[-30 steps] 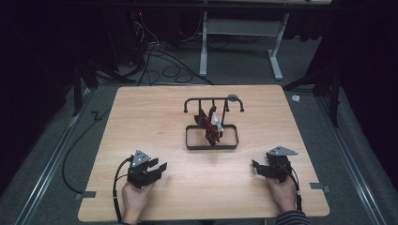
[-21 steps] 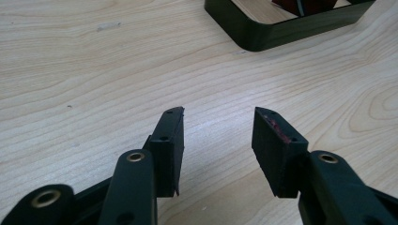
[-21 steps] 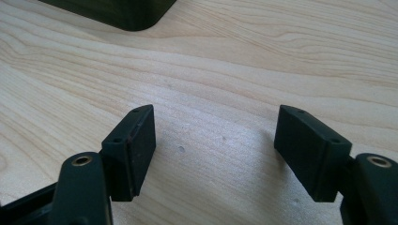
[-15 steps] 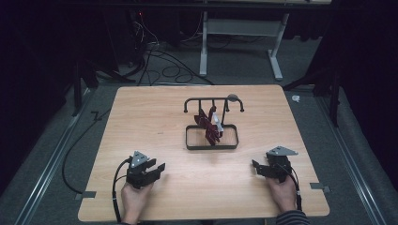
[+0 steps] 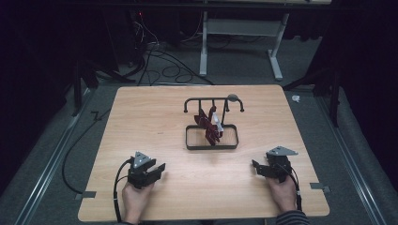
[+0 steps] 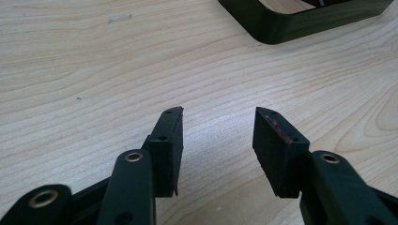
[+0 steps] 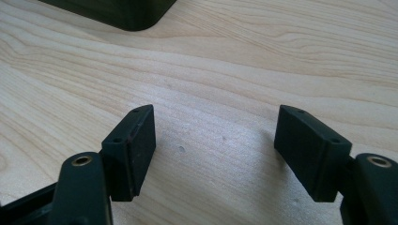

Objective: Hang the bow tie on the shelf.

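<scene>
**Both grippers parted, idle on worktop**

The left gripper (image 5: 159,169) and right gripper (image 5: 256,166) rest on the worktop (image 5: 155,117), jaws spread, holding nothing. A black rack (image 5: 212,137) carrying dark red items (image 5: 206,123) stands mid-worktop, well apart from both.

One wooden surface (image 5: 141,122) carries one black rack (image 5: 211,138) holding a single dark red bundle (image 5: 209,126); two hand-held tongs, left (image 5: 157,169) and right (image 5: 257,168), sit on it.
</scene>
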A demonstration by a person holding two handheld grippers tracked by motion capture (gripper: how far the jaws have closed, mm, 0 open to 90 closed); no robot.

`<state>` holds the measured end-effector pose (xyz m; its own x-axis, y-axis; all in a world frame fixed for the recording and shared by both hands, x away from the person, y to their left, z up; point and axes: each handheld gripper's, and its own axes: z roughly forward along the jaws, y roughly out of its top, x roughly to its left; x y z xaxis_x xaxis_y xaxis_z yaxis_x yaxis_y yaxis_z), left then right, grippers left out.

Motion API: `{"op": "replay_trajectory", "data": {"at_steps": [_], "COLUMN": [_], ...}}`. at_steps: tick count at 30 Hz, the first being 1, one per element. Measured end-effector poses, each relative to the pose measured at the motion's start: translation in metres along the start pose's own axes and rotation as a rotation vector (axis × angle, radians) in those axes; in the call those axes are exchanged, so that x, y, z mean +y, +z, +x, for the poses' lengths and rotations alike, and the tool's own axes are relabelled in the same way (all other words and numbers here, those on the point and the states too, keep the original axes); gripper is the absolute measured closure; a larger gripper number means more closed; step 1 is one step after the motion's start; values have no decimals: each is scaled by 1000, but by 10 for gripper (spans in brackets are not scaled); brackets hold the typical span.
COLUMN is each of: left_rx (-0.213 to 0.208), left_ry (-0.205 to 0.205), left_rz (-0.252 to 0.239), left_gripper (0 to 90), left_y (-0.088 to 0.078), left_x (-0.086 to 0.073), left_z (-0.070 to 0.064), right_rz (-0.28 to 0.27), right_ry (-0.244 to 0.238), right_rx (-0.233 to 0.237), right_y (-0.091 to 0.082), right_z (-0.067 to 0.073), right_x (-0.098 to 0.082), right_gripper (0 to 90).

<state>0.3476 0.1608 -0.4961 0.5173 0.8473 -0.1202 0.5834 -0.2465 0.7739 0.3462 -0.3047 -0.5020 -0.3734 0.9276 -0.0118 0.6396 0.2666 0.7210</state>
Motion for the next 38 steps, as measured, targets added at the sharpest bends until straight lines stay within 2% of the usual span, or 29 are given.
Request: {"op": "replay_trajectory", "data": {"at_steps": [20,25,32,38], "left_rx": [37,49,72,57], "left_ry": [10,57,59,48], "left_rz": [24,35,37,36], "left_gripper": [524,464,418,403], "left_y": [9,10,11,11], "left_x": [-6,-6,-6,-6], "left_z": [-1,-7,-9,-7], "right_rz": [0,0,-1,-1], "right_ry": [0,3,3,5], "right_rx": [-1,-3,-4,-5], "right_y": [0,0,0,0], "right_z": [0,0,0,0], "right_x": [0,0,0,0], "right_gripper": [308,309,311,311]}}
